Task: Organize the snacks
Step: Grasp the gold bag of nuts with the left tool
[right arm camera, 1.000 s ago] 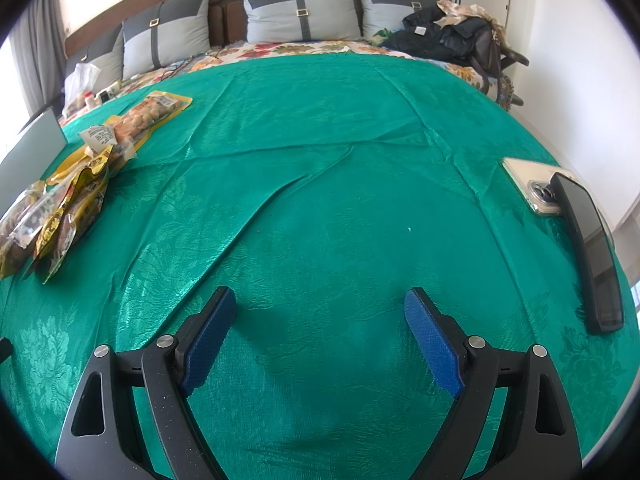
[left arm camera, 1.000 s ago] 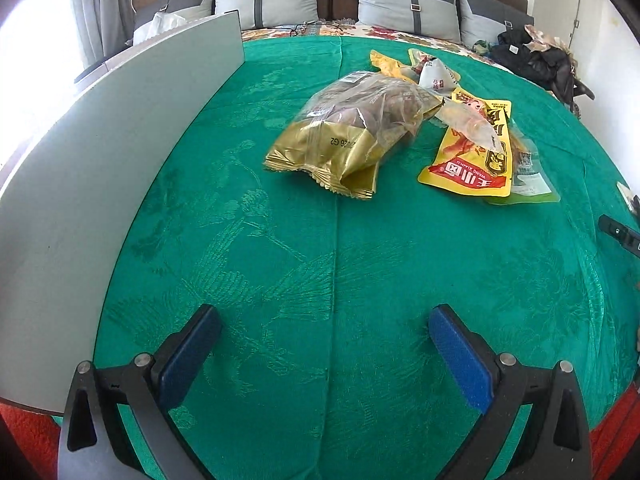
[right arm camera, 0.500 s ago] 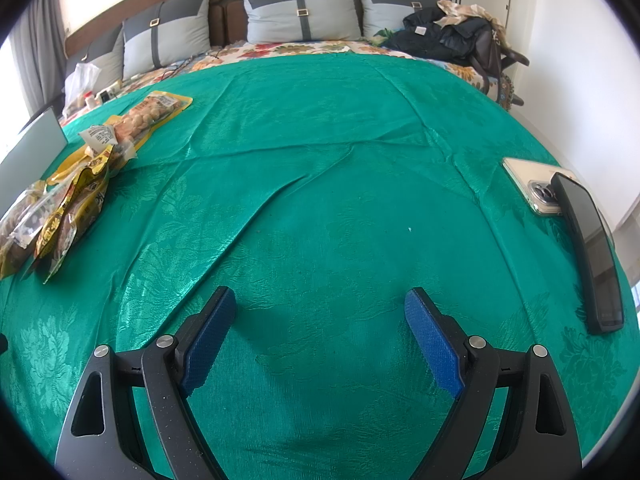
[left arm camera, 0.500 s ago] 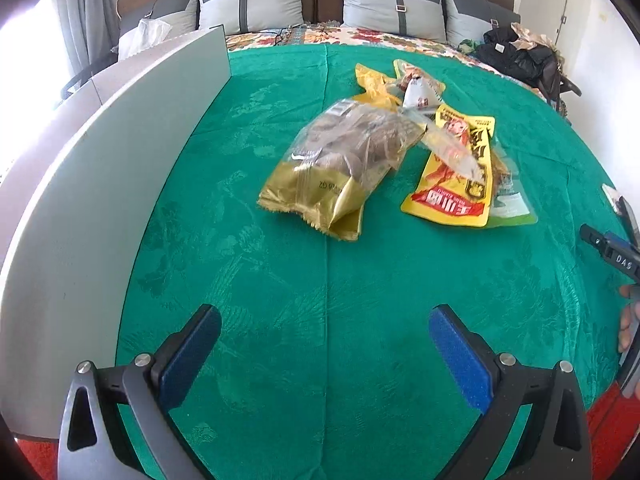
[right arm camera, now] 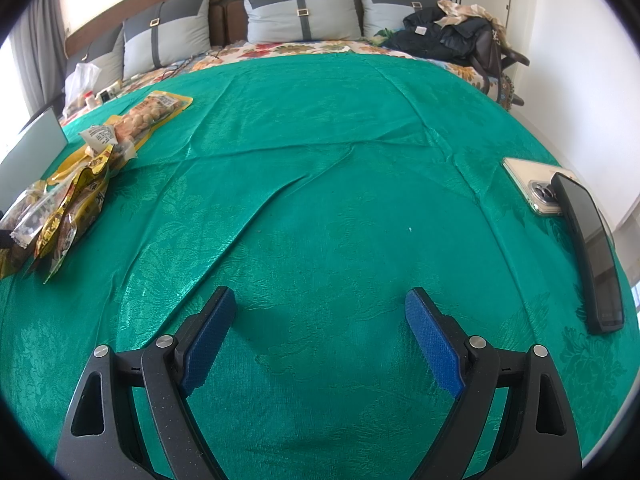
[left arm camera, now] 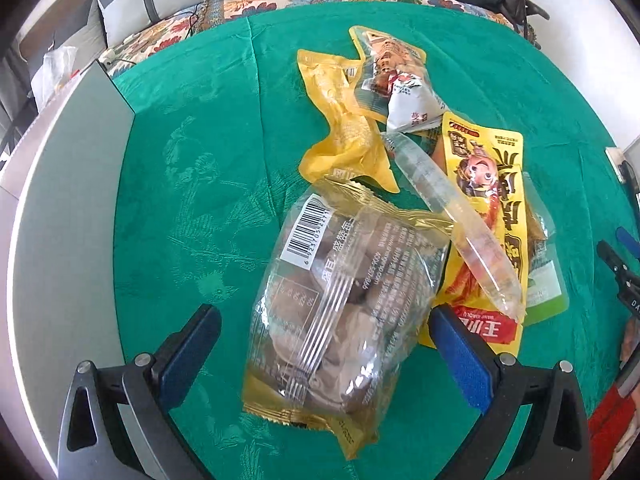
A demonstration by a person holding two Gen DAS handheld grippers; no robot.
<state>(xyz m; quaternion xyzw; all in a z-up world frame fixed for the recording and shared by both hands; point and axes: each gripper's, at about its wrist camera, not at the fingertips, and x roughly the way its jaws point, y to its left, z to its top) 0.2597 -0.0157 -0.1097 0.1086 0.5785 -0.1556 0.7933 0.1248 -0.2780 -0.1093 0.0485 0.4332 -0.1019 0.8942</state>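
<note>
Barely started: my left claw (left arm camera: 324,344) is spread around the clear gold-trimmed bag of brown snacks (left arm camera: 344,312), other packets piled beyond it, nothing sorted.

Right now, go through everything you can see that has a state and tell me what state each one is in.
left gripper: jaws open, straddling the clear bag, not closed on it.
right gripper: jaws open, holding nothing, over bare green cloth.
clear bag of brown snacks: sealed, lying flat.
yellow cartoon packet: flat, partly under a clear tube packet.
black phone: screen dark, leaning on the beige phone.
</note>
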